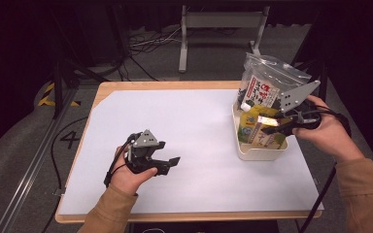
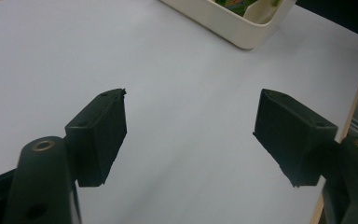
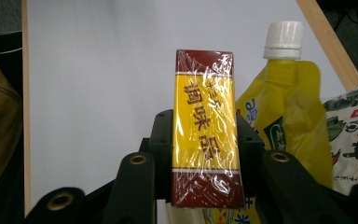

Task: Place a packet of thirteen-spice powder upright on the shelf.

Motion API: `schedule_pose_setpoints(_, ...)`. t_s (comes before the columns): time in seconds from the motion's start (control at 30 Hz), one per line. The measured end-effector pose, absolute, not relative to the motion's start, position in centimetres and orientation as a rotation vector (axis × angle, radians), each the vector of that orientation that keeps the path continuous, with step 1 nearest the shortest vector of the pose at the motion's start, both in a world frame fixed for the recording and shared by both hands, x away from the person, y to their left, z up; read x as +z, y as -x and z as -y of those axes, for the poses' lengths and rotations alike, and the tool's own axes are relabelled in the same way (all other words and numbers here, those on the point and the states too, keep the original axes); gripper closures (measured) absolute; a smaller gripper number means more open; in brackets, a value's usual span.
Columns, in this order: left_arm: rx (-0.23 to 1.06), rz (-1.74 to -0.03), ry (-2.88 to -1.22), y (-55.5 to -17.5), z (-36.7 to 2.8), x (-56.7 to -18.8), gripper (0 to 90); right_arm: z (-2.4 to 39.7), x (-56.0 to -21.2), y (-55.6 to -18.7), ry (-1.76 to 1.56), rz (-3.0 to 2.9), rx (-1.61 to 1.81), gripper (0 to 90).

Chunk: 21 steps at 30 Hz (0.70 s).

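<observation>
Right gripper view: right gripper (image 3: 205,154) clamped on a yellow seasoning box (image 3: 207,126), one jaw on each long narrow side, roughly mid-height toward the lower half. Box upright, slim, rectangular, dark red bands top and bottom, yellow middle with red characters, shiny clear film wrap all over. Likely light and stiff, cardboard-like, so flat sides take a pinch well; film probably slippery, so grip best kept square on the two long faces near the middle, not at a corner or end. Too much squeeze could dent the walls. High view: same box (image 1: 267,121) held just above or at the rim of the cream bin (image 1: 252,154) at the table's right, whether lifted clear or resting inside hard to tell. Beside it in the bin, a yellow spout pouch (image 3: 289,112) with white cap, plus a clear printed snack bag (image 1: 267,80) standing at the back. Left gripper (image 1: 162,162) parked low over the white table sheet (image 1: 175,121), well apart from the bin. Left gripper view: jaws spread wide, nothing between, bin corner (image 2: 233,28) far ahead.
</observation>
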<state>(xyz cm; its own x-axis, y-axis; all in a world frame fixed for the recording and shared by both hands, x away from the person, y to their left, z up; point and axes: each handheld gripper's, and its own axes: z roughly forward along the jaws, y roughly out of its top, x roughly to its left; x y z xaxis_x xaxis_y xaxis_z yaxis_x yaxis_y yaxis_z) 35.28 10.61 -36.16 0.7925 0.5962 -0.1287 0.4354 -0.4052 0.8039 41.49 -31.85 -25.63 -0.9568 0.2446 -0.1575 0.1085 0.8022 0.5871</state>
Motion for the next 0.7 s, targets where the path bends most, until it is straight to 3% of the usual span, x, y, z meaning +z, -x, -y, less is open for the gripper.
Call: schedule_pose_setpoints(0.7, 0.222, -0.766, -2.074, -35.4, -10.5, -36.3, 25.5, 31.4, -26.9, -41.1, -0.193, -2.822, 0.789, 68.3)
